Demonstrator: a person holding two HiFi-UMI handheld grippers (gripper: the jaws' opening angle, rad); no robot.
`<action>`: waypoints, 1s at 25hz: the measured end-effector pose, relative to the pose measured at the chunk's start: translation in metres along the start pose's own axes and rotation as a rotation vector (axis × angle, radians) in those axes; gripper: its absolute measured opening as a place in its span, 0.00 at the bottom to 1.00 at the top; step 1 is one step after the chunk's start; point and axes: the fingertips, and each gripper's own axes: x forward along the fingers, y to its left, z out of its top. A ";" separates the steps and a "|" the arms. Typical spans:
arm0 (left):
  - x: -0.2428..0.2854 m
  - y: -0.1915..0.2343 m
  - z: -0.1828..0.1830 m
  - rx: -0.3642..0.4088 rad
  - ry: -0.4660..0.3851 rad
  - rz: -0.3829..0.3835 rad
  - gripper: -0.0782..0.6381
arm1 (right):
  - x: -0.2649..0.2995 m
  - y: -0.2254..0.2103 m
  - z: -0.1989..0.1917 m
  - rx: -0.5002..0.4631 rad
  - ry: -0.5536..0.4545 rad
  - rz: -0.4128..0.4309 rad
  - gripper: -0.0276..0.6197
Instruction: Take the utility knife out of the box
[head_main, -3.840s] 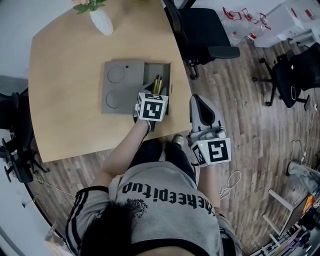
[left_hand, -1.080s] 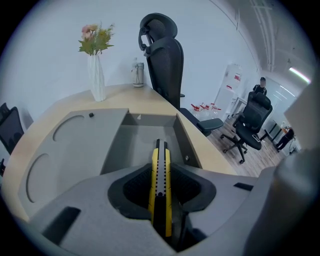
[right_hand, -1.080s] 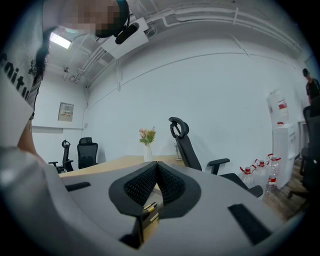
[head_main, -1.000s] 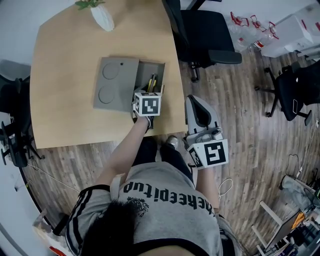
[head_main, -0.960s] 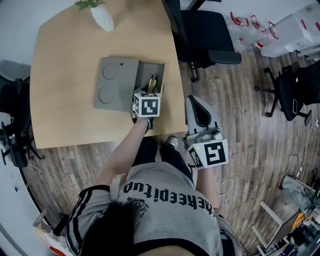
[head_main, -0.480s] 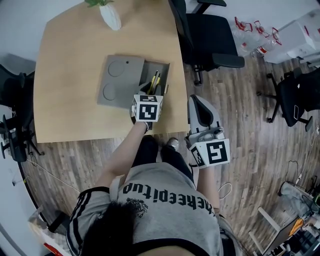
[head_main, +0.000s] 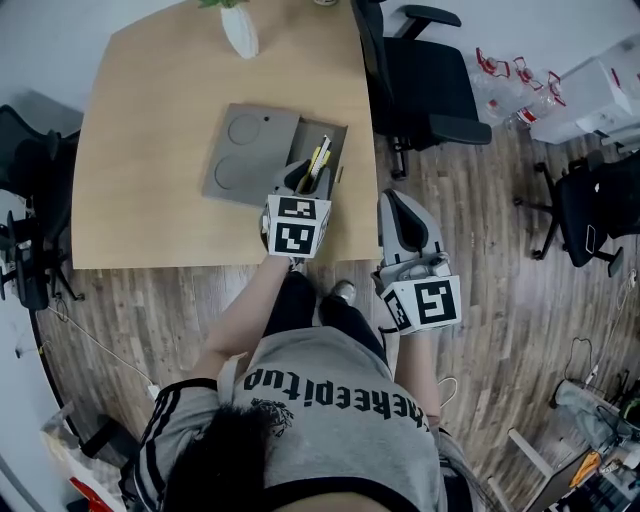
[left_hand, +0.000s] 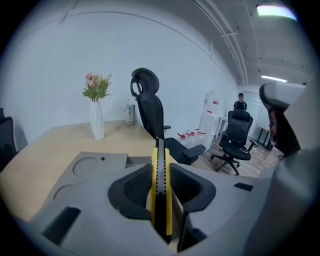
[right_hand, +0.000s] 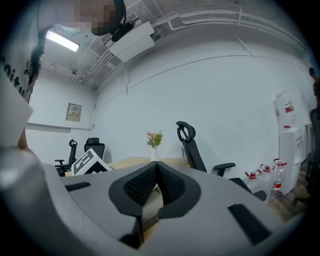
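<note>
**Utility knife** (left_hand: 161, 186): yellow-black, likely light, rigid and slick-shelled.
- Left gripper (head_main: 305, 180) is pinching its mid-body edgewise, a sound hold clear of the blade end.
- It is hovering over the box (head_main: 245, 160), tip pointing to 12 o'clock.
- Right gripper (right_hand: 156, 182), at 3 o'clock, is idling closed on nothing.

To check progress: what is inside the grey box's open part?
The box shows only a dark interior. The left gripper, shut on the yellow utility knife, covers much of it; other contents are hidden.
</note>
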 end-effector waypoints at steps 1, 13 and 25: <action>-0.005 -0.002 0.003 0.002 -0.010 -0.002 0.28 | -0.002 0.001 0.000 -0.004 0.002 0.004 0.05; -0.066 -0.022 0.028 -0.020 -0.162 -0.025 0.28 | -0.026 0.019 0.005 -0.045 -0.003 0.057 0.05; -0.123 -0.047 0.049 -0.007 -0.304 0.003 0.28 | -0.049 0.028 0.010 -0.078 -0.001 0.120 0.05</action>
